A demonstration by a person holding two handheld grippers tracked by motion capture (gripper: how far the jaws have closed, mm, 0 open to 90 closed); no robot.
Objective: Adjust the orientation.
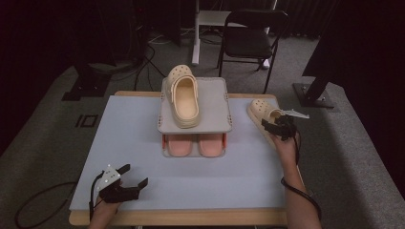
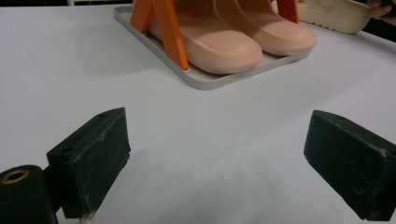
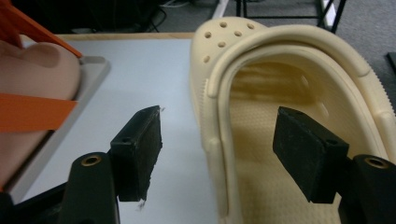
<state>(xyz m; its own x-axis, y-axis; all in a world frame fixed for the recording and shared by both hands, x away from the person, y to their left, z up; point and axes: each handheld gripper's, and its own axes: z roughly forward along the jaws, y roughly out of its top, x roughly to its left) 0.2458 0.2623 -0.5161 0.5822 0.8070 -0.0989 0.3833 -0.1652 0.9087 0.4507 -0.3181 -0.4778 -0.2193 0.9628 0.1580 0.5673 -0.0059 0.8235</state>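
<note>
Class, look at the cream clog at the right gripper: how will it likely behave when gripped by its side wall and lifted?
The cream clog looks like moulded foam, so probably light. Its thin wall, between the right gripper's open jaws, may flex when squeezed. Held by one side, it will likely tilt; the ribbed edge should limit slipping.

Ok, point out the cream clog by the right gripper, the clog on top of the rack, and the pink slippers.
cream clog [image 3: 289,135], right gripper view, footbed
clog on the rack [image 1: 184,98], high view, footbed
pink slippers [image 2: 224,42], left gripper view, toe
</note>
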